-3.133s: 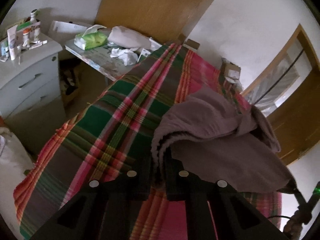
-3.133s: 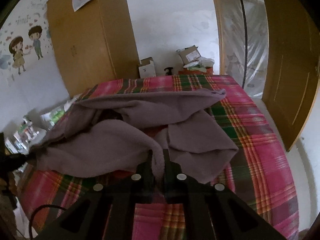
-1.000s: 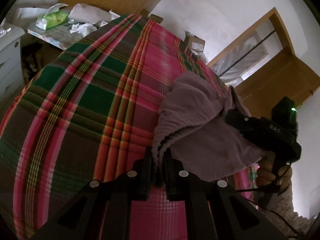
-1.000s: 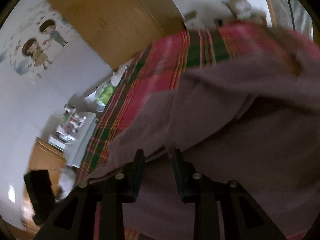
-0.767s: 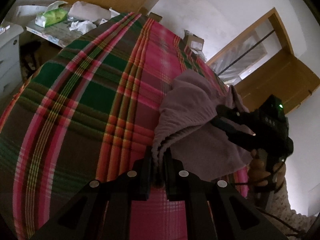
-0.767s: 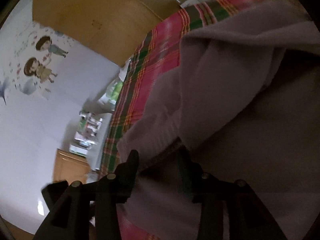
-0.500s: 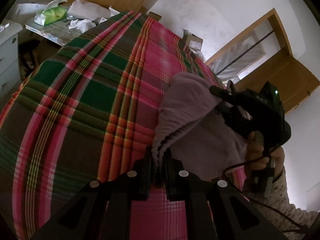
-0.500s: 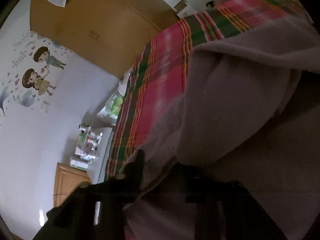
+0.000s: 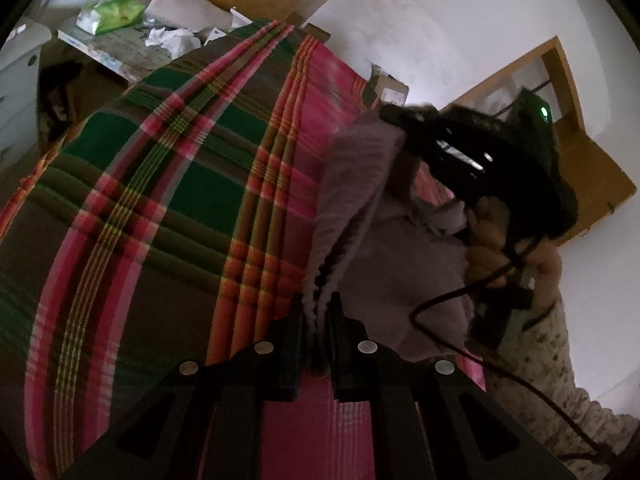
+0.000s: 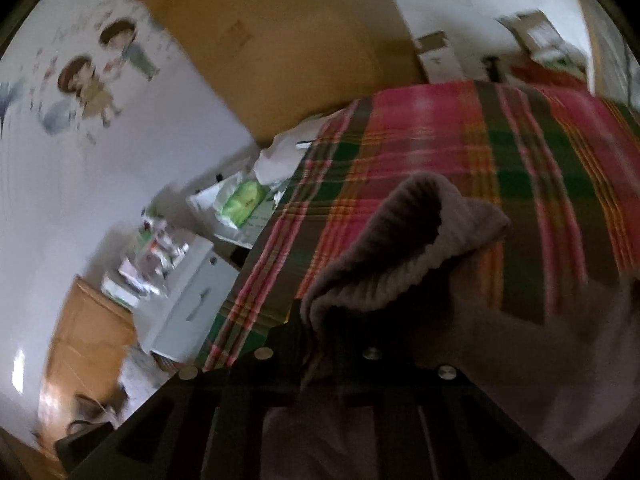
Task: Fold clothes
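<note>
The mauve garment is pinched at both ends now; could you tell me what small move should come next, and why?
Probably carry the right gripper with its ribbed hem toward the left gripper. Both are shut on the mauve garment, which is raised and bunched above the plaid bedspread, fold unfinished.

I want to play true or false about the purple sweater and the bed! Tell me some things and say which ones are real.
1. The left gripper is pinching the sweater. True.
2. The sweater lies on a plain blue sheet. False: the blanket is plaid, in pink, green and brown.
3. The right gripper is at the sweater's far end, seen from the left wrist. True.
4. The sweater is folded into a neat square. False: it is bunched and stretched between the two grippers.
5. A green tissue pack sits on the table beside the bed. True.
6. The sweater is bright yellow. False: it is dull purple.
</note>
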Action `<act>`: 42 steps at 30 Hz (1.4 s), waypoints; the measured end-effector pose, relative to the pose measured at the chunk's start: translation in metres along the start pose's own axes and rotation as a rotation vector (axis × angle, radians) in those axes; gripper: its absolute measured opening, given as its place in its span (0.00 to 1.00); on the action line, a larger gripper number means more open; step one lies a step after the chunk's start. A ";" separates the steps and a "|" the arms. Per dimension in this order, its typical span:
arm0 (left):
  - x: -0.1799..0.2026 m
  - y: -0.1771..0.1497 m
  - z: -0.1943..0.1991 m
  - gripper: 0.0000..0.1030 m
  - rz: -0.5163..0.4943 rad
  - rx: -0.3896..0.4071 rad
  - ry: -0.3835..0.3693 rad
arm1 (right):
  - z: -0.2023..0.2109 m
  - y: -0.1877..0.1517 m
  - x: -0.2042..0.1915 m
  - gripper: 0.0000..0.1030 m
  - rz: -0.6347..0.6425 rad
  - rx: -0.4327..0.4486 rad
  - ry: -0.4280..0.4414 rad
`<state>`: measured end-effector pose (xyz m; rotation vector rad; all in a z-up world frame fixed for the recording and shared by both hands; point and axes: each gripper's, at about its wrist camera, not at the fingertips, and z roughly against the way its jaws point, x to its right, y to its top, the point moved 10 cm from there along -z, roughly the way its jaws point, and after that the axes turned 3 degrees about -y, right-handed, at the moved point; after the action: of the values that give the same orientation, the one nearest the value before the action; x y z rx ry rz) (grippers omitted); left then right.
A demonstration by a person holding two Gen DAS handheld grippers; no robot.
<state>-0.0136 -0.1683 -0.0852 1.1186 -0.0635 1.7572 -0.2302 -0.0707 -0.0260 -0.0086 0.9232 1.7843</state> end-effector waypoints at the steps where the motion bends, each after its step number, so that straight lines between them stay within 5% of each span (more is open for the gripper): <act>1: -0.001 0.001 0.000 0.10 0.004 0.002 -0.001 | -0.005 0.002 -0.005 0.12 0.019 -0.008 -0.003; 26: -0.037 0.024 0.015 0.10 0.132 0.069 0.033 | -0.106 0.001 -0.065 0.15 0.219 -0.240 -0.081; 32: -0.043 0.021 0.022 0.10 0.146 0.064 0.036 | -0.077 0.018 -0.059 0.27 0.211 -0.208 -0.074; 42: -0.042 0.017 0.035 0.10 0.133 0.073 0.065 | 0.033 0.028 -0.014 0.28 0.236 -0.095 -0.115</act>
<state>-0.0010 -0.2246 -0.0873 1.1306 -0.0353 1.9266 -0.2331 -0.0662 0.0187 0.1458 0.7817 2.0235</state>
